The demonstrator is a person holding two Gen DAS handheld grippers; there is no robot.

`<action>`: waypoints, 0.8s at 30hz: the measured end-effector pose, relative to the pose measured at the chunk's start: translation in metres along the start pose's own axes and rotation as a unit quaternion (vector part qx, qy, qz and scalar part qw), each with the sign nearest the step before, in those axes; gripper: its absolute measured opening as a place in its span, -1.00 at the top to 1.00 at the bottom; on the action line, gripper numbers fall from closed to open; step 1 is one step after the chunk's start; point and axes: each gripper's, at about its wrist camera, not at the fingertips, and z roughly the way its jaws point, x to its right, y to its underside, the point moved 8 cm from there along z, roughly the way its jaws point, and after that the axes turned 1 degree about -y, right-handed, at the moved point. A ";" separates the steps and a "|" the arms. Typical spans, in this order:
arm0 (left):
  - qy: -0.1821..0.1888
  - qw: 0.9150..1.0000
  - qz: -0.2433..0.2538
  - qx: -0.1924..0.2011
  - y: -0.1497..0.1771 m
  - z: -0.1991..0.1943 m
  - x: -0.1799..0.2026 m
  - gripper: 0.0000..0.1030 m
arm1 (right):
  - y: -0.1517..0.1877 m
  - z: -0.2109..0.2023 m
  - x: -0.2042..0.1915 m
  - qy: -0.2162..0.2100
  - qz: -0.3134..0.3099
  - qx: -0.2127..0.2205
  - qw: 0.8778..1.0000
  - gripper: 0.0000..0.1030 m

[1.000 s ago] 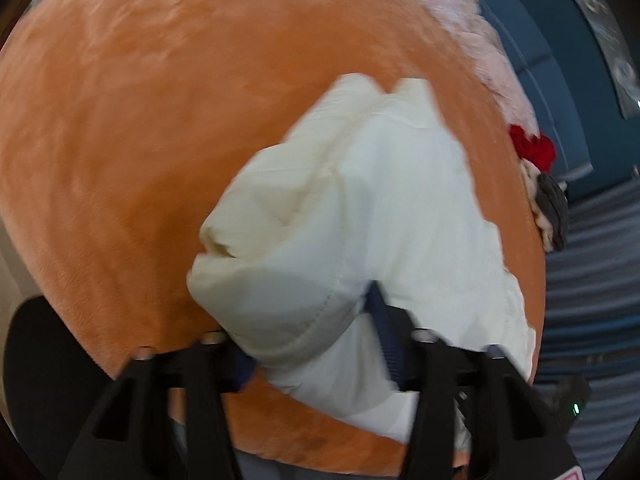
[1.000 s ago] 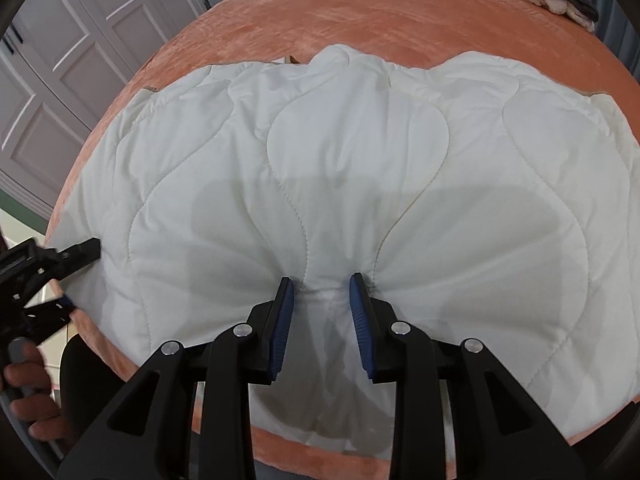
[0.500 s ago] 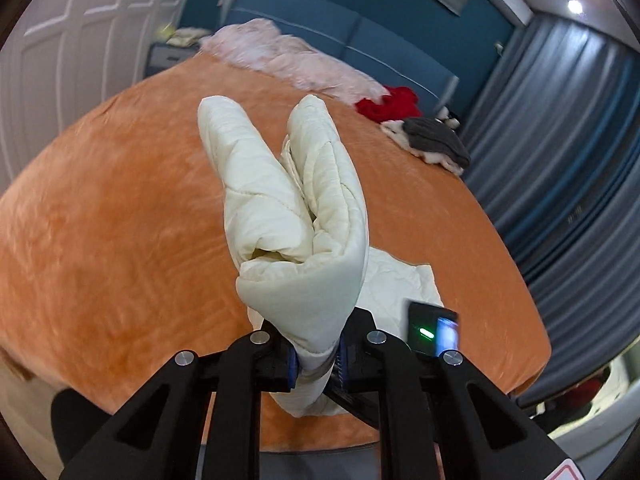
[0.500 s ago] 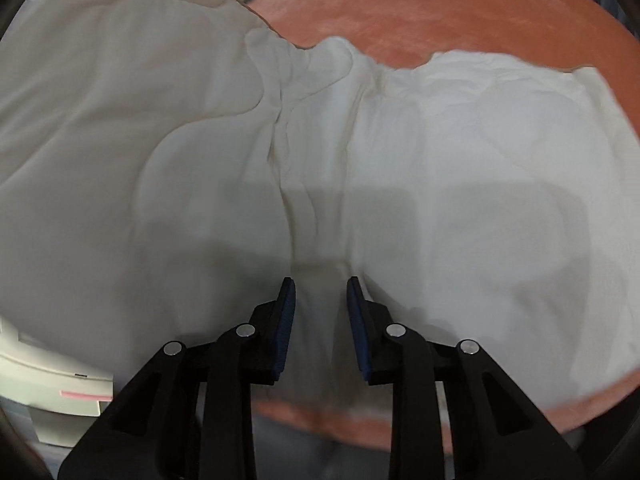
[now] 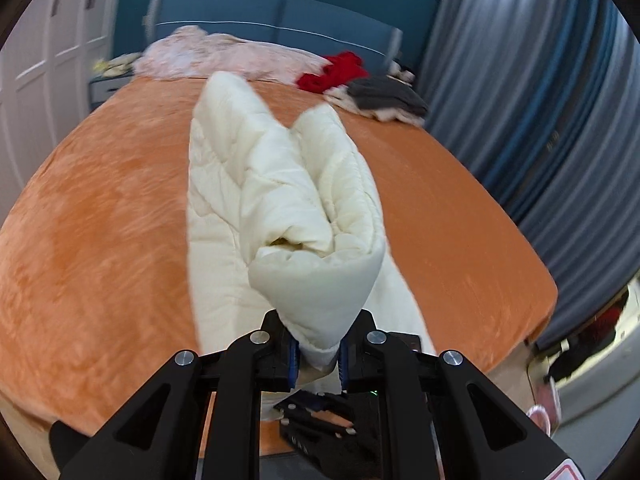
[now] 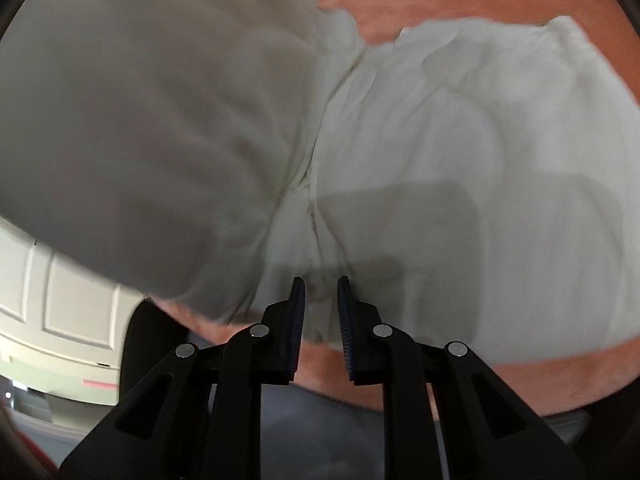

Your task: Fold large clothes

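A cream quilted garment (image 5: 312, 208) lies on the orange bed (image 5: 100, 220). My left gripper (image 5: 318, 344) is shut on a doubled corner of it, held up off the bed so the fabric trails away in two puffy folds. In the right wrist view that raised part (image 6: 140, 120) hangs in shadow at the upper left, over the flat part (image 6: 500, 140). My right gripper (image 6: 321, 300) sits at the near hem. Its jaws are closing, and a bunched ridge of the garment fills the gap between the pads.
A pink blanket (image 5: 224, 54), a red garment (image 5: 340, 72) and grey clothes (image 5: 384, 96) lie at the bed's head, by the blue headboard (image 5: 280, 12). Blue curtains (image 5: 540, 100) hang on the right. White cupboard doors (image 6: 60, 300) stand on the left.
My left gripper closed on the garment's corner, rolled and rose, carrying the fabric up and over the flat part. My right jaws narrowed on the near hem.
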 end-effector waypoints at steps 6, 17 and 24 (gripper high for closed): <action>0.020 0.998 0.028 -0.050 0.021 0.058 0.051 0.79 | 0.017 -0.072 0.063 0.051 0.038 0.052 0.997 0.67; 0.009 0.992 0.026 -0.120 0.068 0.106 0.068 0.53 | 0.015 -0.130 0.119 0.105 0.098 0.089 0.986 0.65; 0.086 0.991 -0.076 -0.070 0.044 0.030 0.039 -0.16 | -0.062 -0.169 0.071 0.066 0.055 0.171 0.981 -0.03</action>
